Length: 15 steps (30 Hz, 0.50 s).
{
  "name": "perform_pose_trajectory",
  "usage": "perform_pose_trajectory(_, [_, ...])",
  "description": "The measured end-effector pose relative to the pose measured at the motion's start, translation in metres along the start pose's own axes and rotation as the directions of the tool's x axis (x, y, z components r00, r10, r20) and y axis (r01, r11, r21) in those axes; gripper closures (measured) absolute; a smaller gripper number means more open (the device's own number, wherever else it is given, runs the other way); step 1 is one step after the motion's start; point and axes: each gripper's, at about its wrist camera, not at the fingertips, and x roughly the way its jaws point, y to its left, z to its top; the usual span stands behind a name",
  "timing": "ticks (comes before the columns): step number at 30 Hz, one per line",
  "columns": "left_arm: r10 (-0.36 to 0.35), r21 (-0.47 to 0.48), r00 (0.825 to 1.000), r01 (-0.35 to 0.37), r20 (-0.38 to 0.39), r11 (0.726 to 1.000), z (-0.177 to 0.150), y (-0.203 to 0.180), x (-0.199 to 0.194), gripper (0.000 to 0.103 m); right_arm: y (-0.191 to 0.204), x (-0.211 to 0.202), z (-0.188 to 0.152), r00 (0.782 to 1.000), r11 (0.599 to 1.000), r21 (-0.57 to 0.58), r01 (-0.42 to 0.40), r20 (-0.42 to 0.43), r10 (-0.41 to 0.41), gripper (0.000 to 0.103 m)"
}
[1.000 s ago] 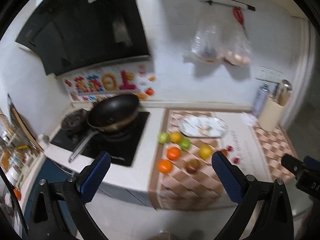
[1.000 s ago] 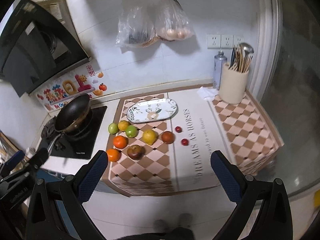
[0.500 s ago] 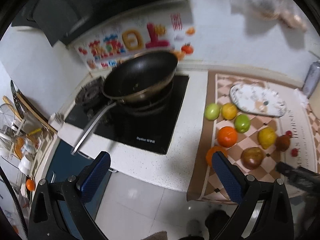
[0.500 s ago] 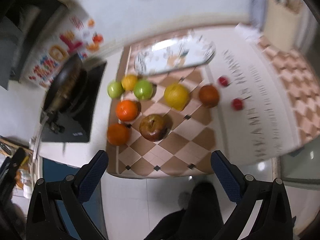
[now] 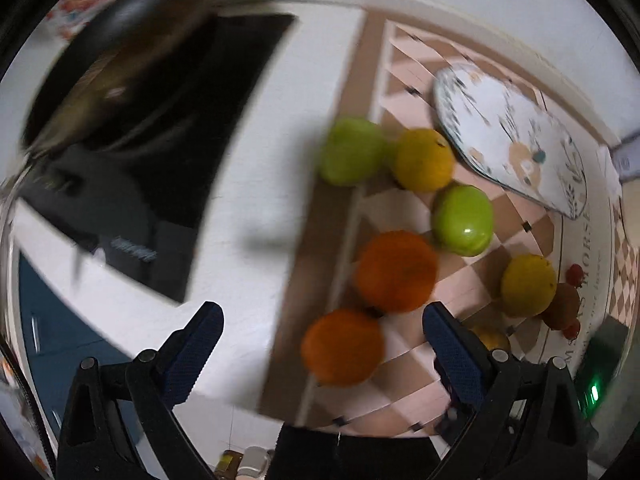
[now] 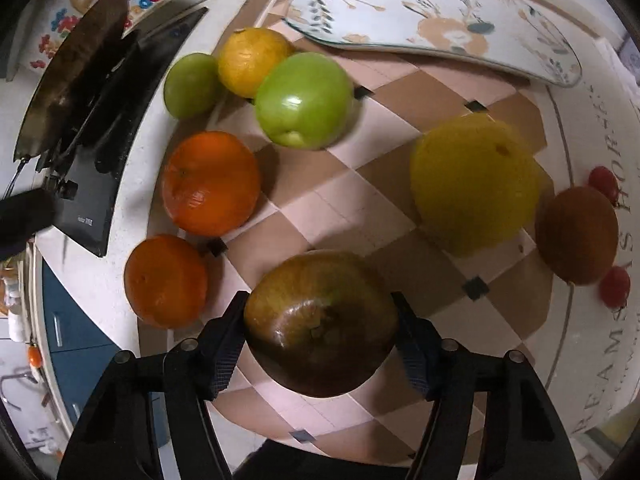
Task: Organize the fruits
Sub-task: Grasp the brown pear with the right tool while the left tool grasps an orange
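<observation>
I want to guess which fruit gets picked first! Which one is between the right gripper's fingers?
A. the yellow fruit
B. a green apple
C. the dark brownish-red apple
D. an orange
C: in the right wrist view the right gripper has a finger on each side of the dark brownish-red apple; the others lie apart on the mat.

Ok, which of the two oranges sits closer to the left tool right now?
The front orange, nearest the counter's edge and between the left tool fingers in its view. The other orange lies farther back, beside the green apple.
</observation>
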Motion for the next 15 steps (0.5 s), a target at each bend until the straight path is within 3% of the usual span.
perform_pose_trajectory(6, [0.016, 0.155, 0.995, -0.001, -0.095, 0.988, 0.018, -0.044, 0.043, 0.002, -0.018, 0.001, 0.003, 1.0, 0.999, 0.034, -0.01, -0.008, 0.011, 0.033])
perform_pose_trajectory(7, [0.02, 0.172, 0.994, -0.002, -0.105, 0.985, 0.019, -0.049, 0.049, 0.011, -0.016, 0.001, 0.004, 1.0, 1.0, 0.03, -0.009, -0.01, 0.009, 0.032])
perform_pose_trajectory(8, [0.021, 0.182, 0.994, -0.001, -0.111, 0.983, 0.02, -0.052, 0.053, 0.027, -0.015, 0.001, 0.006, 1.0, 1.0, 0.023, -0.002, -0.016, 0.003, 0.032])
perform_pose_trajectory(10, [-0.004, 0.193, 0.991, 0.03, -0.135, 0.981, 0.022, -0.056, 0.06, 0.04, -0.013, 0.0, 0.007, 1.0, 1.0, 0.02, 0.002, -0.021, -0.001, 0.032])
perform_pose_trajectory(15, [0.022, 0.245, 0.995, 0.003, -0.097, 0.969, 0.017, -0.064, 0.055, 0.04, -0.013, -0.002, 0.005, 0.999, 0.999, 0.044, -0.015, -0.048, 0.017, 0.032])
